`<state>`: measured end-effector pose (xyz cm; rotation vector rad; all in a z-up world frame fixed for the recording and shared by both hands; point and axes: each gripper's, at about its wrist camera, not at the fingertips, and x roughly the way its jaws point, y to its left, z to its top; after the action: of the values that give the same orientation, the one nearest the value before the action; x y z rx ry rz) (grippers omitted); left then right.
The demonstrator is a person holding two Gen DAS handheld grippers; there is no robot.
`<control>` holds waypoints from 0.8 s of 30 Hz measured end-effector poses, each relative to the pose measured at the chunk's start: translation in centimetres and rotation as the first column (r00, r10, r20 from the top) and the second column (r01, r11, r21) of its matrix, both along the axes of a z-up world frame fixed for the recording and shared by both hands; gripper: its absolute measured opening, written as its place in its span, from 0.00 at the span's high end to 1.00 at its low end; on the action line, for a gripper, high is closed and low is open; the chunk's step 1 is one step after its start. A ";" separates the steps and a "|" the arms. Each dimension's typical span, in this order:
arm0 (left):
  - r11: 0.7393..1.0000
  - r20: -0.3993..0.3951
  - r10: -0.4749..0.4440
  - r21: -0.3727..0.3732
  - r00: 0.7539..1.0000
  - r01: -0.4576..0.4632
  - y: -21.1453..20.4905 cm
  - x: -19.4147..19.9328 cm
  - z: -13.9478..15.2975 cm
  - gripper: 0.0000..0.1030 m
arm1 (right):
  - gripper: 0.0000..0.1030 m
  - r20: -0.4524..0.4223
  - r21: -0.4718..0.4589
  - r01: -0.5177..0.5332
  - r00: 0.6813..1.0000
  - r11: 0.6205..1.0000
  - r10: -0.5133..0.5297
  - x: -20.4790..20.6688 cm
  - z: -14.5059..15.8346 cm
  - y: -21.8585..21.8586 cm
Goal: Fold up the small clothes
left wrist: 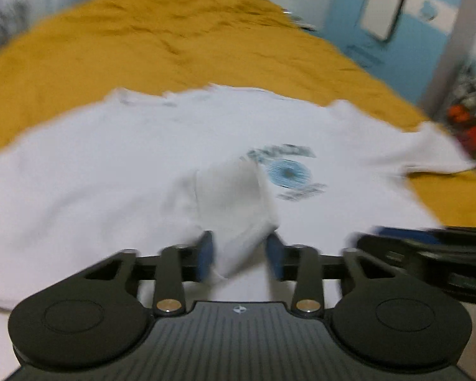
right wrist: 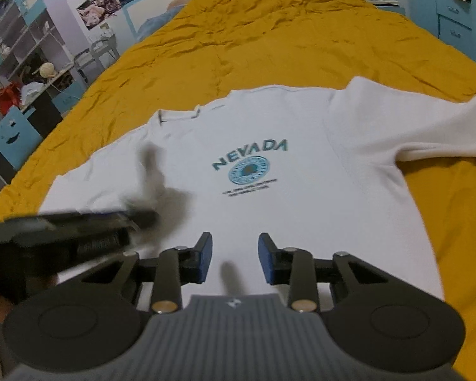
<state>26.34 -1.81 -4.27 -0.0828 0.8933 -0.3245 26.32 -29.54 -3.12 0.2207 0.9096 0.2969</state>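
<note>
Left gripper (left wrist: 239, 255): fingers (left wrist: 204, 255) stand apart, with a raised flap of the white T-shirt (left wrist: 111, 184) lying loosely between them; the pads do not appear to press it. This view is blurred. Risk: if the flap is being laid over, it may slump askew and crease the fold; a fast pass could drag the cloth underneath.

Right gripper (right wrist: 234, 258): fingers (right wrist: 206, 257) part-way apart, hovering over the lower body of the shirt, nothing between them. Risk: closing here would pinch a single layer mid-panel, not an edge.

The T-shirt lies face up on the mustard bedspread (right wrist: 269, 41), print (right wrist: 249, 162) showing, right sleeve (right wrist: 434, 127) spread outward, mostly flat.
</note>
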 end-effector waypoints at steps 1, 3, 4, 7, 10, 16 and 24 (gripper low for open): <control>0.999 0.003 -0.013 -0.030 1.000 0.013 0.3 -0.6 0.0 0.44 | 0.71 0.005 0.003 -0.005 1.000 1.000 0.005 0.1 0.1 0.3; 0.999 0.008 -0.004 -0.035 1.000 0.005 1.6 -1.1 0.5 0.44 | 0.65 0.013 0.015 -0.014 1.000 1.000 0.014 0.2 0.3 0.7; 1.000 0.011 0.016 -0.025 1.000 -0.016 2.4 -1.3 0.9 0.44 | 0.64 0.016 0.020 -0.019 1.000 1.000 0.019 0.3 0.4 0.9; 0.998 0.039 0.065 -0.014 0.997 -0.064 5.6 -2.7 2.2 0.44 | 0.61 0.002 0.030 -0.023 1.000 0.999 0.023 0.8 0.3 1.4; 0.986 0.101 0.147 0.059 0.984 -0.153 9.0 -3.7 4.4 0.44 | 0.60 -0.042 0.079 -0.014 0.999 0.997 0.018 1.9 -0.2 1.9; 0.932 0.180 0.302 0.149 0.936 -0.329 16.8 -5.1 9.0 0.37 | 0.60 -0.171 0.143 0.022 0.985 0.989 0.003 5.3 -2.9 4.3; 0.904 0.037 0.382 0.193 0.924 -0.381 21.7 -5.8 4.4 0.35 | 0.94 -0.195 0.079 0.062 0.980 0.995 -0.045 7.3 -4.1 7.2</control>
<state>20.53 19.92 0.16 -0.0734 0.8847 0.1319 33.62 -22.38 -7.22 0.3564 1.0823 0.2676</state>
